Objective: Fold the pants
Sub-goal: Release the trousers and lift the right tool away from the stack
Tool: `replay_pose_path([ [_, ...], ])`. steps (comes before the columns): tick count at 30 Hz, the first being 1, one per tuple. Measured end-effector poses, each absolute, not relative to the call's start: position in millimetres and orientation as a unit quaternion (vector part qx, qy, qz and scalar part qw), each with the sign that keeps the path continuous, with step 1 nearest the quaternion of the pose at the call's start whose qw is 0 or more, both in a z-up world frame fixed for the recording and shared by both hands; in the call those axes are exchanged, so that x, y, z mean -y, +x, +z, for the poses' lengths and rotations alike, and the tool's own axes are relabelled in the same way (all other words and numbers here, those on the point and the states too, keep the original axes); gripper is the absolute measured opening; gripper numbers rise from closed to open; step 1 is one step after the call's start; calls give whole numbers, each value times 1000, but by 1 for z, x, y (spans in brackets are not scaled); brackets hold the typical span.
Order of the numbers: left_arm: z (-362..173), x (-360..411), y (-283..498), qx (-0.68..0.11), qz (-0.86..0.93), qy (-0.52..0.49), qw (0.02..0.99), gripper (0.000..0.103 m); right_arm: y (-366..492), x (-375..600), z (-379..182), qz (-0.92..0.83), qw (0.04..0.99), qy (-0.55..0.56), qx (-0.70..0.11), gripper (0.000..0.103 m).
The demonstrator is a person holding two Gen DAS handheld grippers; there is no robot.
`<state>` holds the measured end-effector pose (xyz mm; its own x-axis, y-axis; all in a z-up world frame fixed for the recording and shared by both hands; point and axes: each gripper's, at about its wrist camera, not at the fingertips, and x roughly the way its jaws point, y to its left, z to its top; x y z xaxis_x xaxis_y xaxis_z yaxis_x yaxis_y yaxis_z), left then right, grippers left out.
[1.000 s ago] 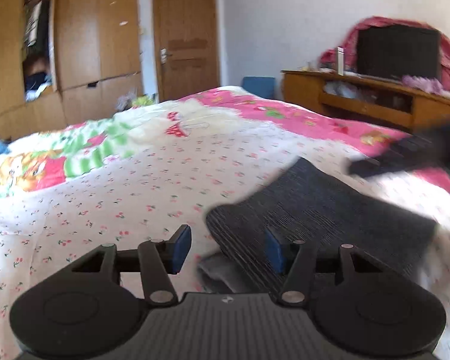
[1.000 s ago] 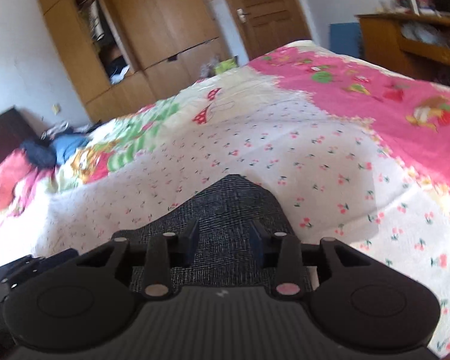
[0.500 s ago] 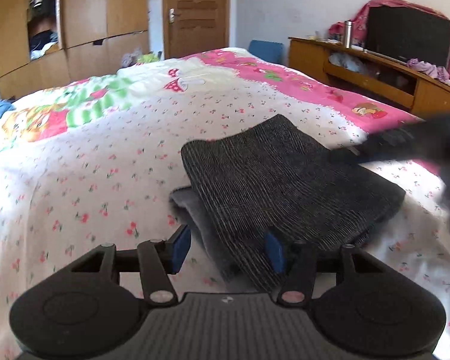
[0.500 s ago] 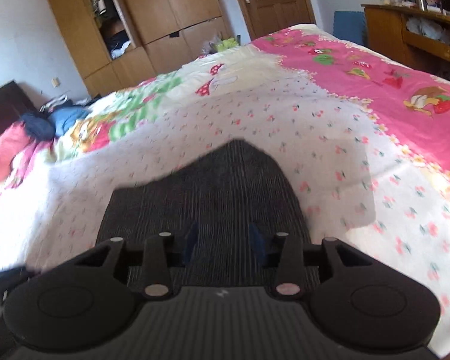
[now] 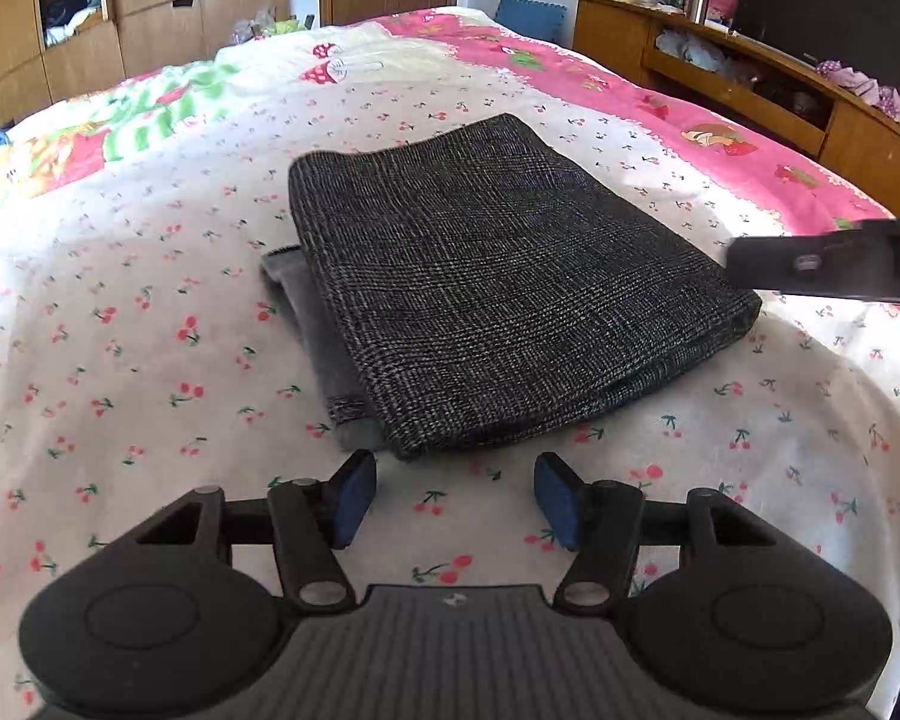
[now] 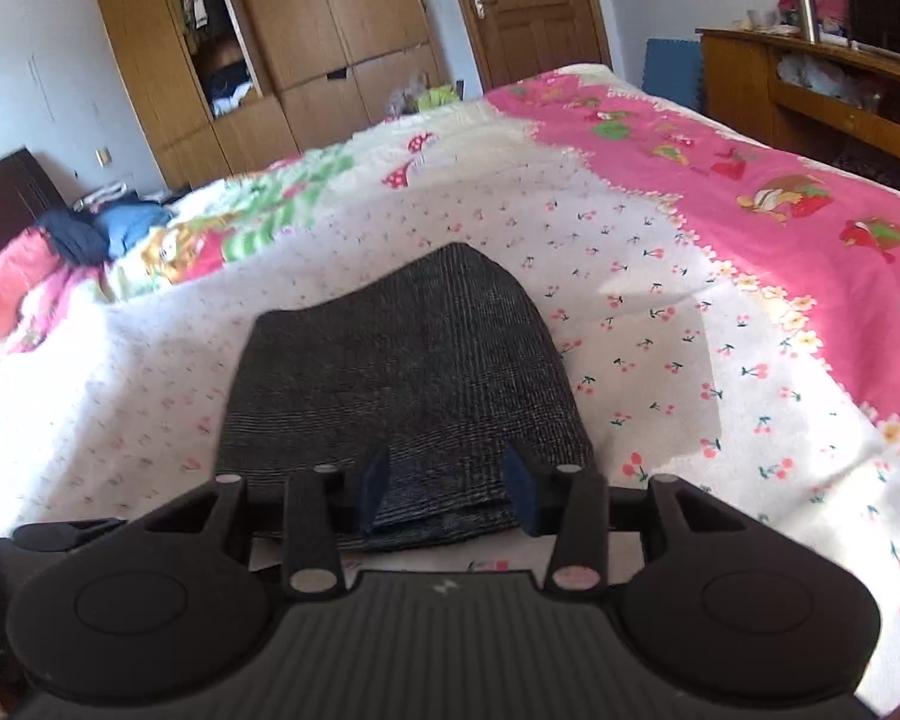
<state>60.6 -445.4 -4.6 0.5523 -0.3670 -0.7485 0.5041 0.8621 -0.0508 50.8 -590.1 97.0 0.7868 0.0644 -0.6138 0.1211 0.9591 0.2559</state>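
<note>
Dark grey checked pants (image 5: 498, 300) lie folded into a thick rectangle on the bed, with a lighter grey inner layer sticking out along their left side. My left gripper (image 5: 455, 492) hovers over bare sheet just short of the pants' near corner. Its jaws are opening and nothing is between them. My right gripper (image 6: 447, 489) stands open at the near edge of the pants (image 6: 402, 372). Its blue pads are apart and do not pinch the cloth. From the left wrist view the right gripper (image 5: 828, 267) shows as a black bar at the pants' right edge.
The bed (image 5: 120, 300) has a white cherry-print sheet with a pink cartoon border. A wooden TV unit (image 5: 750, 78) runs along the right wall. A wardrobe (image 6: 330, 30) and a door stand at the far end. A heap of clothes (image 6: 102, 228) lies at the bed's far left.
My left gripper has drawn back off the pants, tipped downward and widened its jaws. The right gripper has slid back to the pants' near edge, its pads slightly further apart.
</note>
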Motion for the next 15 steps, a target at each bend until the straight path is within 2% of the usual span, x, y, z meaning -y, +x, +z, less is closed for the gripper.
replay_pose_path([
  [9,12,443,44,-377,-238,84,891,74,22,568,106,-13,931,124,-344,44],
  [15,19,442,38,-365,-223,71,901,90,11,561,107,-9,929,120,-350,46],
])
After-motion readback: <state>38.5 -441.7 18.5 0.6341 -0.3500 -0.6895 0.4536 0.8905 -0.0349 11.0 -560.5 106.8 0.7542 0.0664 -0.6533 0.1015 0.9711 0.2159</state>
